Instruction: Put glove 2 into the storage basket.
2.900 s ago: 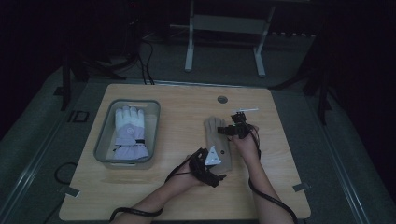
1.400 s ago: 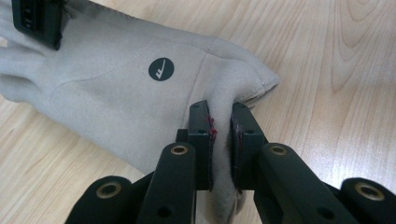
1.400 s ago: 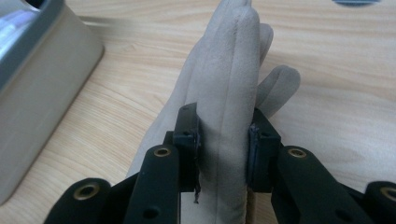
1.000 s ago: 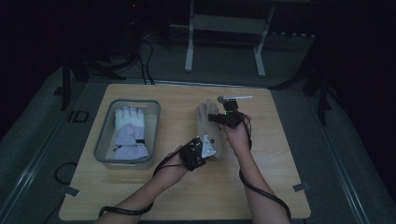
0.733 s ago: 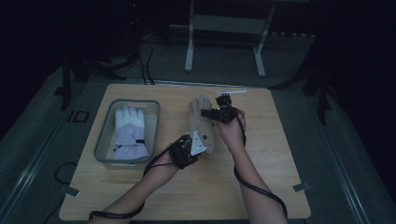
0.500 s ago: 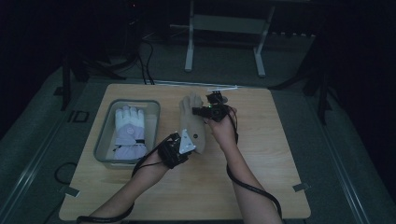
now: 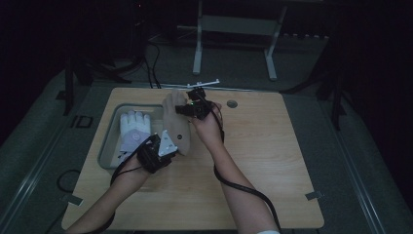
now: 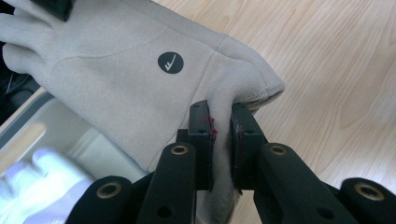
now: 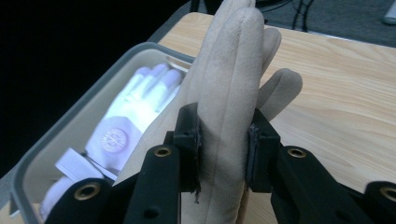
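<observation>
2 gloves (image 7: pixel 176 122) (image 7: pixel 134 129), 1 tray (image 7: pixel 111 141), 2 grippers (image 7: pixel 168 146) (image 7: pixel 187 109), 1 table (image 7: pixel 272 161).

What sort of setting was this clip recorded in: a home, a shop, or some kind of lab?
Most likely a lab or recording studio, not a home. A lone wooden table stands in a dark room with cables on the grey floor and a metal stand behind it; handheld grippers carry a beige glove beside a grey tray.
</observation>
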A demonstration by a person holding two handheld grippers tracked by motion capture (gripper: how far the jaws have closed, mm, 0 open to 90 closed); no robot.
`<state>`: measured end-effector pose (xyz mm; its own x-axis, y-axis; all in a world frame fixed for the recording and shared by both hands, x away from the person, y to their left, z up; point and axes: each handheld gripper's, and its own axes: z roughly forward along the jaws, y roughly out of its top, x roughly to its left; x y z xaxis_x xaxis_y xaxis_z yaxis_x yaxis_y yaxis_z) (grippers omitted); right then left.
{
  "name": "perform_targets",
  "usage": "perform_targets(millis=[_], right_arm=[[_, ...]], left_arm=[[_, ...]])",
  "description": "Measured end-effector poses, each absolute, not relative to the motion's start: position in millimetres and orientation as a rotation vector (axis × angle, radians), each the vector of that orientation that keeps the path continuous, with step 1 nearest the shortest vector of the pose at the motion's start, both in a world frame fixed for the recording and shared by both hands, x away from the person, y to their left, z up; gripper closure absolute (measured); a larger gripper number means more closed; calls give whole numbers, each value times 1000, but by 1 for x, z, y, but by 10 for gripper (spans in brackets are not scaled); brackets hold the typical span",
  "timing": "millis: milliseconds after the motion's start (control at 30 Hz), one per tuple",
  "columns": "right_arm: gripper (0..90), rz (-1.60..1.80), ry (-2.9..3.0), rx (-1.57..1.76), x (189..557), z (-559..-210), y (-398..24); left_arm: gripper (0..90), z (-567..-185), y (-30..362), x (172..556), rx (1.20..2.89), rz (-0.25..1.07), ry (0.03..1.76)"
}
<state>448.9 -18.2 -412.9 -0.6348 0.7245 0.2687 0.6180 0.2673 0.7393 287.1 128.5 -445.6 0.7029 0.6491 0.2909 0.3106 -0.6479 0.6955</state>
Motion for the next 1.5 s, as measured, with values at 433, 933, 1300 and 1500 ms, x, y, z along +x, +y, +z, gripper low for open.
perform_targets(millis=[433,933,1300,1500], right_arm=[[708,1282,2502,1162,448,-416,58],[708,1246,2596,1091,447,-441,119],[674,1128,2644,1116,458,-475,118],[535,1139,2641,1103,462,-473,108]], left_arm=[[817,-448,185,274,2284,733,847],[816,-461,230,262,2271,733,965],[809,-486,227,281,2308,586,1014],[784,-488,227,284,2305,544,1023]])
